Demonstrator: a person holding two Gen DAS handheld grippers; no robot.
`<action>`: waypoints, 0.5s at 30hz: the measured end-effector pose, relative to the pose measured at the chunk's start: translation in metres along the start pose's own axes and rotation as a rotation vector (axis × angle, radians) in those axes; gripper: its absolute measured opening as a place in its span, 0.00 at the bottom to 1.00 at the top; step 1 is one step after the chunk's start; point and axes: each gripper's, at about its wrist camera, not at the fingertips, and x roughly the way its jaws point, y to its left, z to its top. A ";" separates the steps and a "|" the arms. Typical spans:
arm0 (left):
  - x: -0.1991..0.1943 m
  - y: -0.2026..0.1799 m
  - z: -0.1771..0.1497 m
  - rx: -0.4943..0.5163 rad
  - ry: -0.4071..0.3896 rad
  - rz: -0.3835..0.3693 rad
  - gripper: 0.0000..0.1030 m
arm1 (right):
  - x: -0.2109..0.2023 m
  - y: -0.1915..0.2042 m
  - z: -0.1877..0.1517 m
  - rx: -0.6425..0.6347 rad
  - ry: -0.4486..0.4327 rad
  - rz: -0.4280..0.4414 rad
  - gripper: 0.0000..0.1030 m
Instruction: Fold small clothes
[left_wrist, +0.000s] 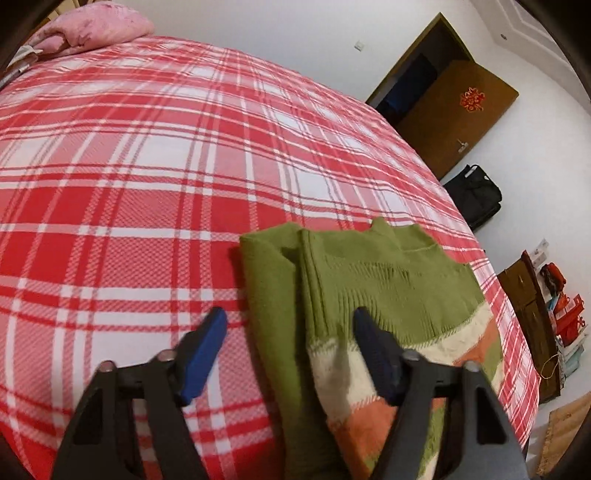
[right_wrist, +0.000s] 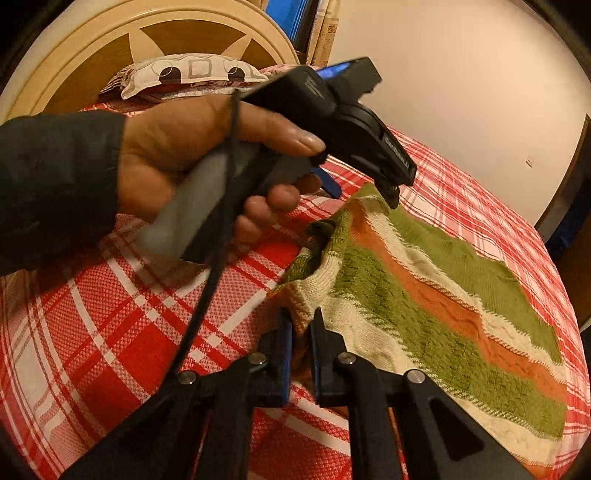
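Right gripper pinches sweater hem, contact partly hidden; left gripper half-open, straddling the sweater's 9 o'clock edge, seemingly ungripped.

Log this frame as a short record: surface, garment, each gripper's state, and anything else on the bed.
surface: bed with a red and white plaid cover
garment: green knit sweater with cream and orange stripes, partly folded, lying flat
left gripper: open, over the sweater's edge, nothing pinched
right gripper: shut on the sweater's striped hem
left hand: holds the left gripper's handle
also on the bed: pink pillow
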 end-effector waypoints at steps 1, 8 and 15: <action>0.003 0.000 -0.001 0.011 0.017 -0.006 0.39 | -0.001 0.001 -0.001 -0.003 -0.001 -0.001 0.07; -0.008 -0.004 0.001 0.013 0.004 -0.042 0.12 | -0.015 -0.010 0.000 -0.038 -0.043 -0.025 0.07; -0.019 -0.015 0.015 -0.034 -0.024 -0.085 0.11 | -0.038 -0.054 0.003 0.025 -0.080 -0.070 0.06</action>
